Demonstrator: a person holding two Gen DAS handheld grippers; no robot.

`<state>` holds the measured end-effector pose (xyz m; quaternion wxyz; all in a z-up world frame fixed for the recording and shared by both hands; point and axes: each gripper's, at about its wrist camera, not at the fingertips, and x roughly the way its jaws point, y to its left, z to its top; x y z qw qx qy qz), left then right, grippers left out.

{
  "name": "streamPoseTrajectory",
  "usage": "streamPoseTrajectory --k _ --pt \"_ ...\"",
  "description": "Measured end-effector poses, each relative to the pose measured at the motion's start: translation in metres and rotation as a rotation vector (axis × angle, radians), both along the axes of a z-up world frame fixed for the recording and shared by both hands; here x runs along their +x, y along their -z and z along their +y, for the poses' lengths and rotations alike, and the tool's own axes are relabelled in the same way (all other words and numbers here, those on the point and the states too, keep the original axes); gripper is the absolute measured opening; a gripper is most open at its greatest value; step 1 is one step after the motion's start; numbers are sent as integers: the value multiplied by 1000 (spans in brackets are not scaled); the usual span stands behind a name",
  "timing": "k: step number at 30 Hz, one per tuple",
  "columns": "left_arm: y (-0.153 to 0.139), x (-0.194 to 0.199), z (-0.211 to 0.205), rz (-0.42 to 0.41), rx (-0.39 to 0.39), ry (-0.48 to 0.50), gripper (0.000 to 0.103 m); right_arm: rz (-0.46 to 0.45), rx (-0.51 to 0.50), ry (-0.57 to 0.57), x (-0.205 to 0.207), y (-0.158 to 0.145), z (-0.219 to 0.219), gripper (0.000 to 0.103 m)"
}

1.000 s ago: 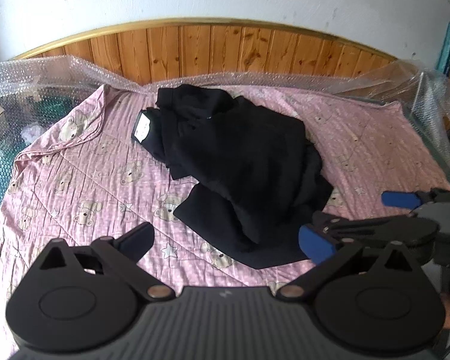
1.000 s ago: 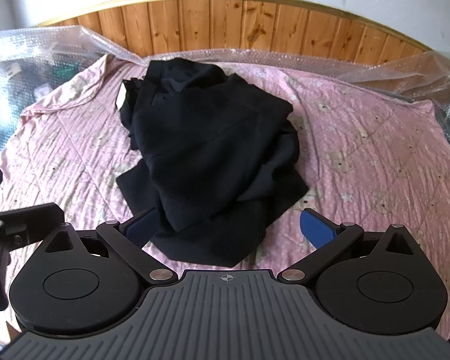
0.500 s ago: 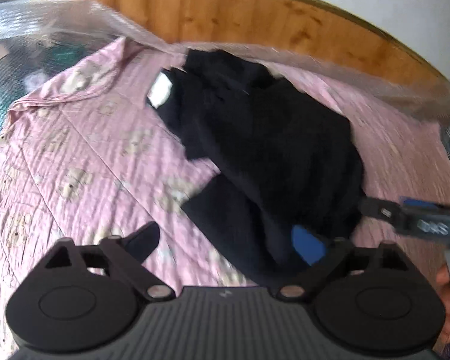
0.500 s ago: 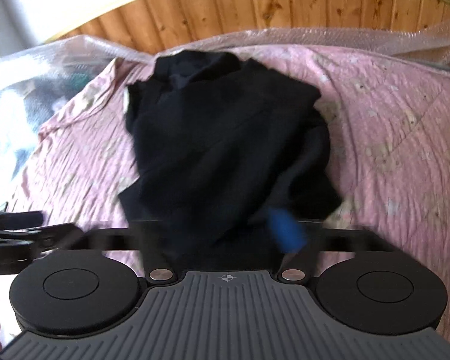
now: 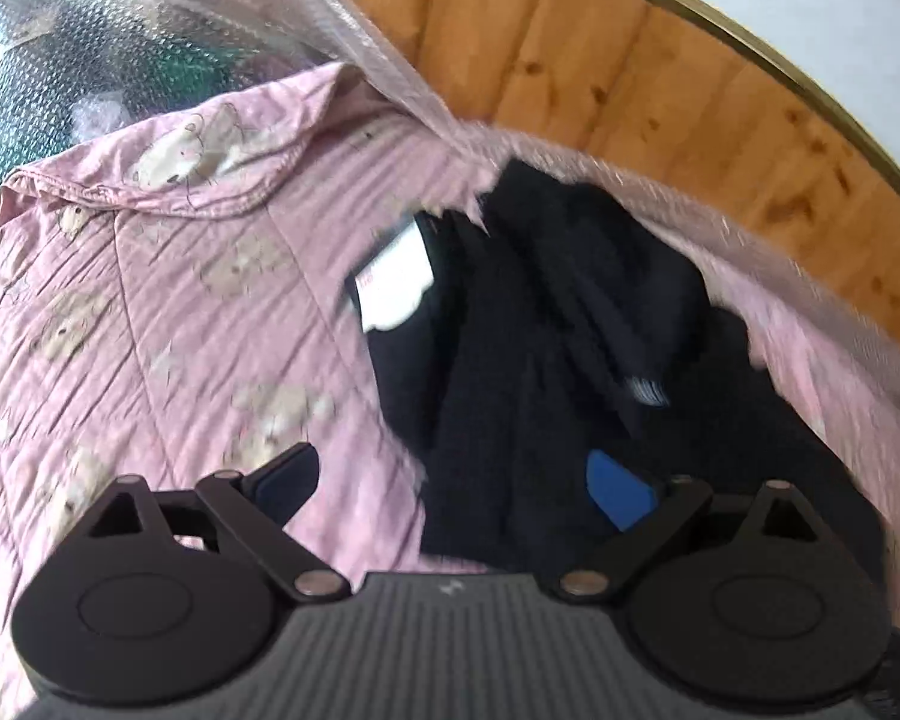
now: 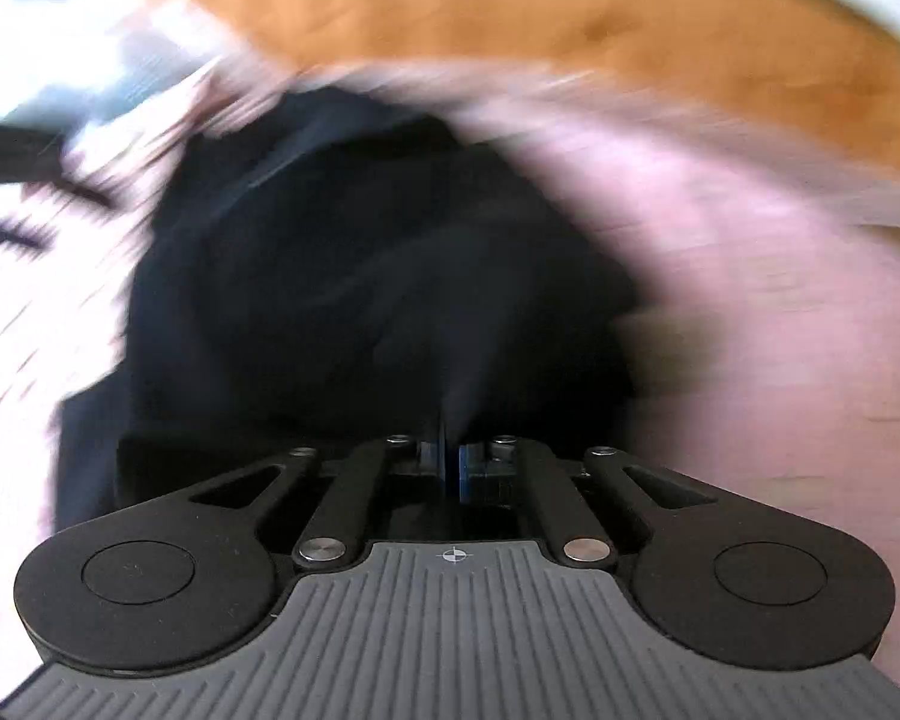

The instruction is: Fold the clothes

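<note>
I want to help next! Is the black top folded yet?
Not yet. The black top lies crumpled on the pink sheet. The right gripper has just closed at its near edge; the blur hides whether it pinches cloth. The left gripper is open. All folding remains.

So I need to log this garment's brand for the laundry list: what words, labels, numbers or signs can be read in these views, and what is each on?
No text can be read.
White tag on the black garment: a reddish mark at its edge, too blurred to read.
Left tool body: a small pale emblem, no letters legible.
Right tool body: a crosshair symbol only, no words.
</note>
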<state>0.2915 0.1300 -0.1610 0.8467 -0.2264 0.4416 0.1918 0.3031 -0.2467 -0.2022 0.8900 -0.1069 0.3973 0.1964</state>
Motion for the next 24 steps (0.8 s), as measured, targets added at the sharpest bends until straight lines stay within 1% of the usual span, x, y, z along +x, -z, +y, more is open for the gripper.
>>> streamPoseTrajectory --k 2,3,4,5,6,7,8,9,10,11,12,13,14,15,16,17,18,20,21,22,23,24 --pt "13 16 1 18 -21 14 100 6 -77 156 20 2 -59 0" --pt "20 26 -3 36 -12 28 100 14 -121 233 31 6 -88 0" --pt "28 36 -9 54 1 41 100 29 -144 270 37 8 -104 1" --pt "34 45 -15 70 20 63 99 48 -155 283 39 10 -113 4" --pt "41 51 -22 90 45 91 87 66 -166 297 41 12 -122 13" --pt "46 55 -29 114 69 118 54 51 -153 278 35 7 -119 17" --pt "50 57 -36 138 92 144 41 18 -117 236 23 -1 -108 32" --pt "47 55 -42 129 113 167 30 -1 -64 172 10 -7 -92 61" --pt "40 52 -45 105 116 185 11 -14 -4 97 -3 -12 -73 87" --pt "23 45 -42 54 89 183 11 -27 56 21 -16 -16 -54 96" --pt "5 36 -39 -1 56 178 11 -32 69 -80 -28 -14 -33 100" --pt "-18 25 -32 -66 25 162 10 -33 56 -197 -38 -7 -12 99" --pt "-49 9 -21 -141 7 143 10 -53 -16 -284 -45 2 6 96" --pt "-82 -8 -10 -218 -7 124 10 -91 -123 -321 -46 14 15 81" --pt "-106 -27 -1 -268 4 106 10 -83 -189 -297 -35 23 10 34" --pt "-129 -45 9 -311 22 89 10 -47 -229 -249 -17 29 -2 6" --pt "-152 -63 19 -355 39 72 10 7 -196 -167 4 26 -25 4" --pt "-198 -100 38 -441 74 37 9 58 -49 9 40 2 -87 7" --pt "-200 -109 38 -400 149 21 9 39 -59 70 52 -9 -109 4" --pt "-184 -111 37 -324 135 43 9 21 -107 103 60 -15 -122 5" --pt "-167 -112 37 -245 100 72 9 16 -148 129 68 -19 -134 5" --pt "-142 -114 35 -155 40 95 10 76 -101 125 72 -19 -148 6"
